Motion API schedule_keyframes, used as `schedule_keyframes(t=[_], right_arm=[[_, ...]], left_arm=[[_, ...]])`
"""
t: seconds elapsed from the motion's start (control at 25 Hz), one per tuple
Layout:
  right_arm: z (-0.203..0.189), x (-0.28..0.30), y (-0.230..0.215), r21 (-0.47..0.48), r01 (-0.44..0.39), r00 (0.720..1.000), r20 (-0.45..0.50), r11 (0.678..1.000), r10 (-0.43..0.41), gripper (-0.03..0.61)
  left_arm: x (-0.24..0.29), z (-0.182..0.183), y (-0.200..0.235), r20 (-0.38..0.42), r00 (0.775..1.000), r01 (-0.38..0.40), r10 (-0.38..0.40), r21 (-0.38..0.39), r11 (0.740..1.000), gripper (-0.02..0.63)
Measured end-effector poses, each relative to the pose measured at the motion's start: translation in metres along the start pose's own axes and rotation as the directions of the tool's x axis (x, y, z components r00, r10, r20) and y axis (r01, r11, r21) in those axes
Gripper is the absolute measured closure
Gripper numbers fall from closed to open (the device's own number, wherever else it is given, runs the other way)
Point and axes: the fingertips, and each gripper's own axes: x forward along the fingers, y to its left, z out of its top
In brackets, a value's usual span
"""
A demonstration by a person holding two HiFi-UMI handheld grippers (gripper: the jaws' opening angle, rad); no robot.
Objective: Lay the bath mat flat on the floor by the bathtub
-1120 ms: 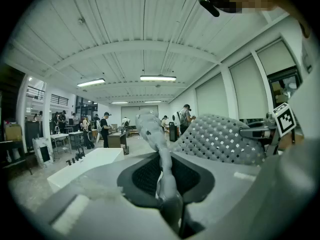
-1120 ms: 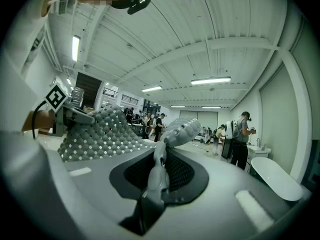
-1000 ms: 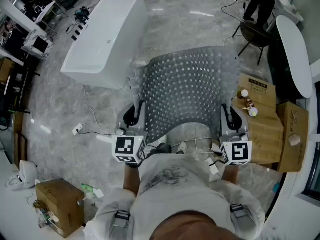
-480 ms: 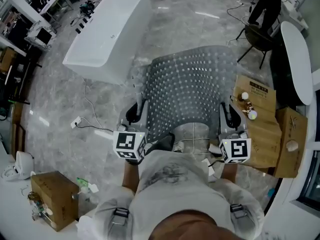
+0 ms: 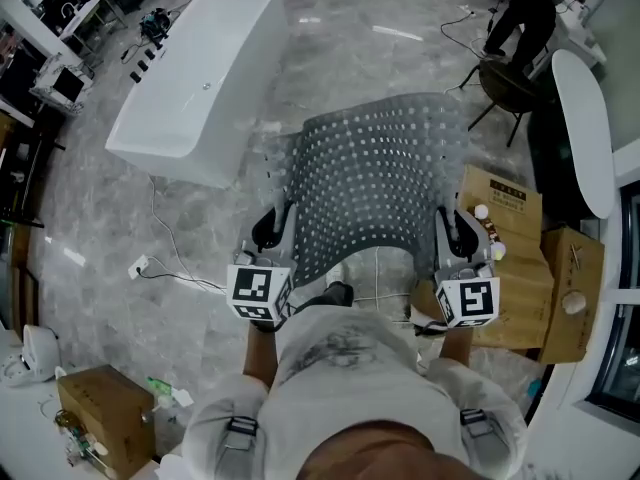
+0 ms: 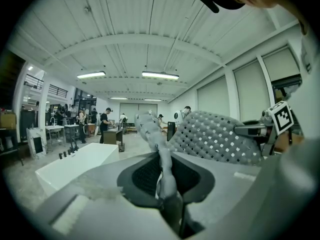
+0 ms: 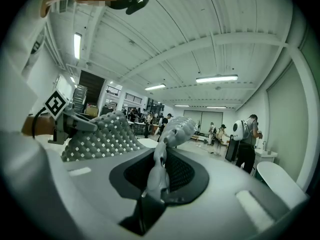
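I've got the left gripper [image 5: 274, 230] and right gripper [image 5: 456, 236] each pinched shut on a near corner of the bath mat [image 5: 378, 173], which hangs stretched out ahead of both, off the floor. The bathtub [image 5: 195, 73] sits ahead-left of the left gripper. My worry is that each bite is thin, so a tug could slip a corner and the mat would land folded. It could also snag the cardboard boxes [image 5: 522, 263] beside the right gripper.

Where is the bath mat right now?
In the head view the bath mat is stretched mid-frame between the left tongs and the right tongs, off the floor; the white bathtub stands beyond it, upper left.
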Motion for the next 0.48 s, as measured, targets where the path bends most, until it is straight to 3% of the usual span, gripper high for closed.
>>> schedule_keyframes(t=[0.48], right_arm=[[0.006, 0.088, -0.032, 0.0, 0.053, 0.998, -0.027, 0.999, -0.053, 0.522]], left_arm=[[0.091, 0.026, 0.041, 0.002, 0.997, 0.083, -0.083, -0.002, 0.997, 0.563]])
